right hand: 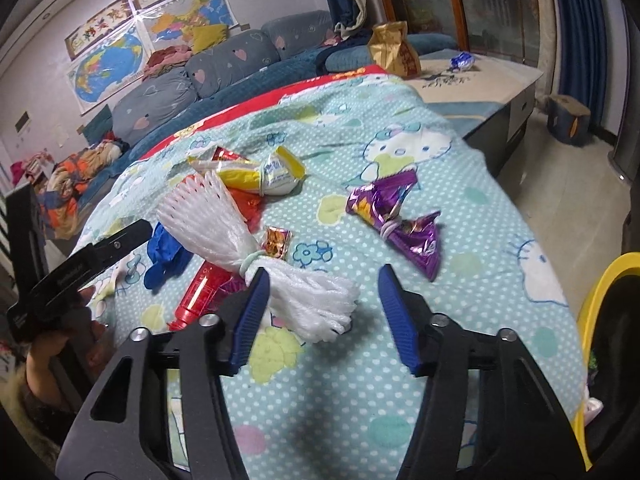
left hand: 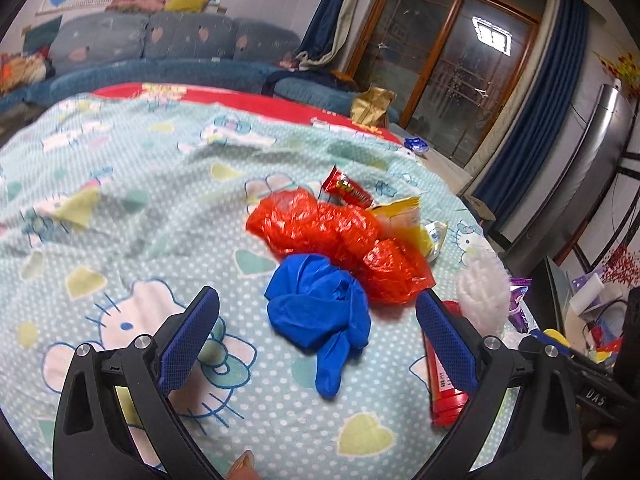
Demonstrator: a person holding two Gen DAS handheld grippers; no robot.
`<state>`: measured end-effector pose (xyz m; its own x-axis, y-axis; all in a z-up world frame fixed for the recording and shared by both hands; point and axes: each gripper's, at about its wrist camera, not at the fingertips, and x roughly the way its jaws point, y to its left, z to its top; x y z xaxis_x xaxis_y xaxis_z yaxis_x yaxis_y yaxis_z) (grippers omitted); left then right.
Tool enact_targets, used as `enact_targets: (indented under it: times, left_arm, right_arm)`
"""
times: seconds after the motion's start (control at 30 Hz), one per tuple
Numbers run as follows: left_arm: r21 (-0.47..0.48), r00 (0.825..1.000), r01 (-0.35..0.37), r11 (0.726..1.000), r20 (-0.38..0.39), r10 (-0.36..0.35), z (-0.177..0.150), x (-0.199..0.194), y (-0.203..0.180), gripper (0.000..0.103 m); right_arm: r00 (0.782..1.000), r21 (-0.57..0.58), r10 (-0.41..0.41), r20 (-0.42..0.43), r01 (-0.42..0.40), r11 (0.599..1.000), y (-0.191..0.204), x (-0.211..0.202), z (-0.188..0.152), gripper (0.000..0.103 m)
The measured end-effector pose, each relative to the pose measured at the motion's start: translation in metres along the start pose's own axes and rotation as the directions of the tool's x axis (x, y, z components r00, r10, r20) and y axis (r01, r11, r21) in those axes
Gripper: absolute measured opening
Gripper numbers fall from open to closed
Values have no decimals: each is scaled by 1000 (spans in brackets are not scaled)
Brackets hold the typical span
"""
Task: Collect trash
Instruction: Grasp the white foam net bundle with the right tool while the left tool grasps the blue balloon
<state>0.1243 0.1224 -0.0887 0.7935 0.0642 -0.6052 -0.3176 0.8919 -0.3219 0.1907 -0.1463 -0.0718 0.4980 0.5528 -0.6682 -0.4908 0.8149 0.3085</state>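
Blue, the crumpled glove [left hand: 320, 312] lies dead ahead between the spread jaws of the left gripper [left hand: 316, 320], its long axis toward the camera, touching the red bag [left hand: 340, 236]; the right gripper [right hand: 320, 300], also spread, sits farther off.

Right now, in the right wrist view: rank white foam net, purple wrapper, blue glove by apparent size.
1. white foam net, though it lies nearest the camera, which inflates it.
2. purple wrapper.
3. blue glove, partly hidden behind the net, so its real size is unsure.
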Motion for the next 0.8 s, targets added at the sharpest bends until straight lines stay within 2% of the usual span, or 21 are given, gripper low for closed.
enact_targets:
  times: [0.1,0.13,0.3,0.4,0.47,0.67,0.8]
  left_arm:
    - [-28,999,7,1000,-32,-8,-1,7,5,95]
    - [-38,999,12,999,-38,-14,-2,9,7,93]
    - [-65,998,29,997,-62,-33,-4,12,11,74]
    - [-61,996,41,997,-75,-46,-6,14,10,61]
    - [-60,995,48,997,-87,-54,-8,15,8,48]
    - [-43,993,70,997,-91,-74,-12,12,1,19]
    - [-29,995,83,996,-54,-84,-9,-1,-3,13]
  right_arm:
    - [1000,-10,21,-17,-21,1000,2,2,-4,22]
    - [1000,-20,24,-19,-24,1000,3,1,-5,20]
    - [999,-35,33,-25,-34,999,6,-7,-10,10]
    - [999,-36,35,-21,-35,999,6,-13,-10,8]
    - [999,-37,36,-14,-37,999,6,-18,-10,8]
    - [999,-50,47,6,-47,998,7,-30,-9,7]
    - [998,-68,55,10,-54,996,11,-37,-11,7]
